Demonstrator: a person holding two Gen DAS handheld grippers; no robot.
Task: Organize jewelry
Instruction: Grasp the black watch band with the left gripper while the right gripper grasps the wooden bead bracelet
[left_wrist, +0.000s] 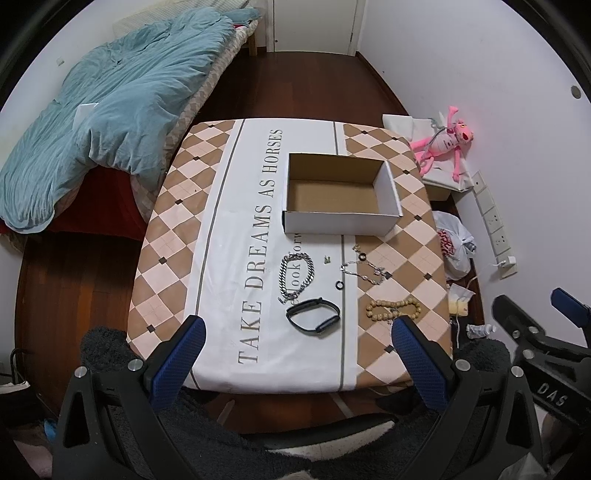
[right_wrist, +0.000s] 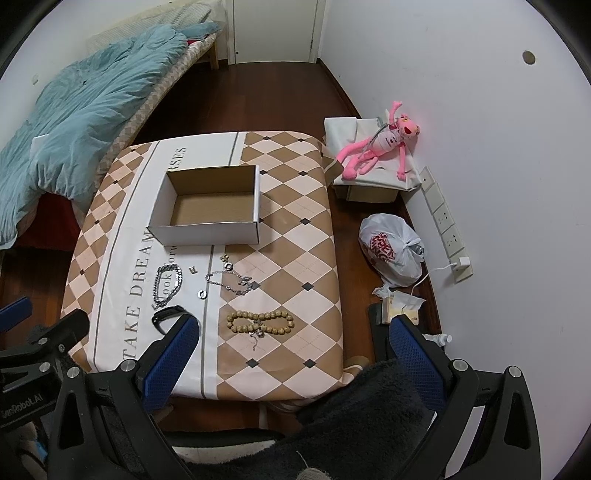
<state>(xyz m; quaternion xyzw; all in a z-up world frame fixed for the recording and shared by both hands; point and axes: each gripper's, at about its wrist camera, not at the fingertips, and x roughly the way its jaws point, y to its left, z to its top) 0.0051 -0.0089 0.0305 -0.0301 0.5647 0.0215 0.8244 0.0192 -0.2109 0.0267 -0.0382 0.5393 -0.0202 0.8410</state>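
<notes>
An open, empty cardboard box (left_wrist: 341, 195) (right_wrist: 210, 210) stands on the cloth-covered table (left_wrist: 221, 258) (right_wrist: 295, 258). In front of it lie a silver chain (left_wrist: 296, 275) (right_wrist: 168, 280), a black band (left_wrist: 313, 315) (right_wrist: 166, 315), a thin silver necklace (left_wrist: 364, 271) (right_wrist: 231, 282), a wooden bead bracelet (left_wrist: 393, 310) (right_wrist: 260, 321), two small rings (left_wrist: 339, 285) (right_wrist: 201, 294) and a tiny earring (left_wrist: 326, 259) (right_wrist: 192, 270). My left gripper (left_wrist: 297, 347) is open and empty above the near table edge. My right gripper (right_wrist: 293, 347) is open and empty, to the right of the left one.
A bed with a blue duvet (left_wrist: 110, 110) stands to the left. On the floor at the right are a pink plush toy (right_wrist: 373, 151) on a box, a white plastic bag (right_wrist: 391, 247), a power strip (right_wrist: 447, 225) and tissues (right_wrist: 402, 304).
</notes>
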